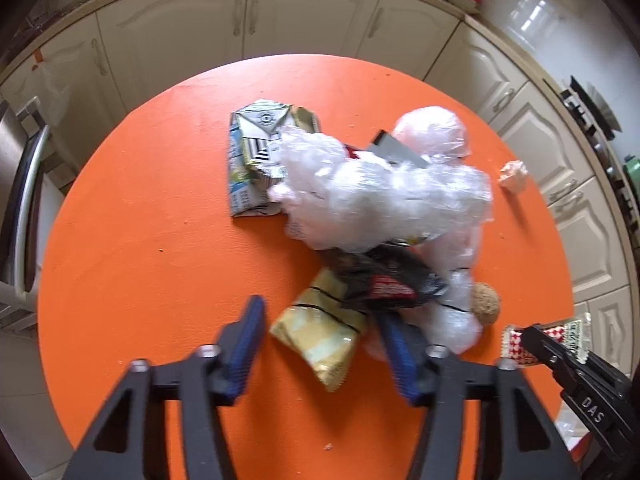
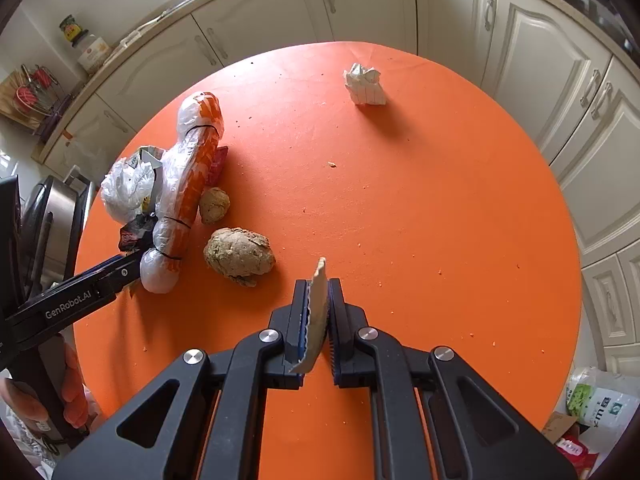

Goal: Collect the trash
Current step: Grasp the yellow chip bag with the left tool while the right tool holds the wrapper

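While our right claw is clenched on a flat red-checked wrapper, our left claw stands released around the yellow crinkled snack bag; we judge most trash on the round orange table still uncollected.

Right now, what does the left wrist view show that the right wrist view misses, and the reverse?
Left wrist only: a flattened carton and a yellow snack packet between the open left hand-held gripper.
Right wrist only: a large bread lump, and the right hand-held gripper shut on a wrapper seen edge-on.
Both: the orange table, crumpled paper and clear plastic bags.
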`<state>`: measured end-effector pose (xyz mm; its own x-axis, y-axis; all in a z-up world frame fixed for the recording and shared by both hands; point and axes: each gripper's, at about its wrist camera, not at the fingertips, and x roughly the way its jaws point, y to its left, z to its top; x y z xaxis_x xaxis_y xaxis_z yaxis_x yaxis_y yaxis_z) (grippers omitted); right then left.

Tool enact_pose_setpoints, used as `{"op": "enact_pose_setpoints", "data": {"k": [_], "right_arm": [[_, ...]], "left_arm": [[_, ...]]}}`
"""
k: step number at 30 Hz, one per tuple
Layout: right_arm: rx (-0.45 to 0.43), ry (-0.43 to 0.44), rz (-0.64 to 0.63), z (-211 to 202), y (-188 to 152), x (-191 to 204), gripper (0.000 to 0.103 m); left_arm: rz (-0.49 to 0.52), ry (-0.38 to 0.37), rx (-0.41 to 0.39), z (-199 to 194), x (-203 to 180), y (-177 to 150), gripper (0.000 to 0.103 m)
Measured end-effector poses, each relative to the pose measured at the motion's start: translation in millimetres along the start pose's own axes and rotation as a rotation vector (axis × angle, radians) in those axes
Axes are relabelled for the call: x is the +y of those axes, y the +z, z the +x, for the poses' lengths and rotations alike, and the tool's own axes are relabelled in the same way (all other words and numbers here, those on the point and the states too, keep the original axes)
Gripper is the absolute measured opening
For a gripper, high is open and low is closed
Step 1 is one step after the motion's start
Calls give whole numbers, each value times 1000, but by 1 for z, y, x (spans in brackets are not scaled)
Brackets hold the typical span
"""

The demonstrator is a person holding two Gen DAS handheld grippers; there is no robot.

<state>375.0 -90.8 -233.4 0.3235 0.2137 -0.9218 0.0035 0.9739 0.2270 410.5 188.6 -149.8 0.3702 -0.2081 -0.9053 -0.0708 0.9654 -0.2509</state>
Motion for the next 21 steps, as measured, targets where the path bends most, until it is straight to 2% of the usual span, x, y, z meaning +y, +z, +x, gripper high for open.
{"op": "enact_pose_setpoints", "data": {"k": [5,14,21], "right_arm": [[-4,-2,0,-3,-2,0,8],[-37,16,11,-20,-9,-1,8],[-77,29,14,-42,-21,0,8]], "left_arm": [[-14,-6,-15,-4,0,-5,38],[-17,-17,-27,-30,5,-30,34],[-21,-57,-58,-59,7,-53,32]]}}
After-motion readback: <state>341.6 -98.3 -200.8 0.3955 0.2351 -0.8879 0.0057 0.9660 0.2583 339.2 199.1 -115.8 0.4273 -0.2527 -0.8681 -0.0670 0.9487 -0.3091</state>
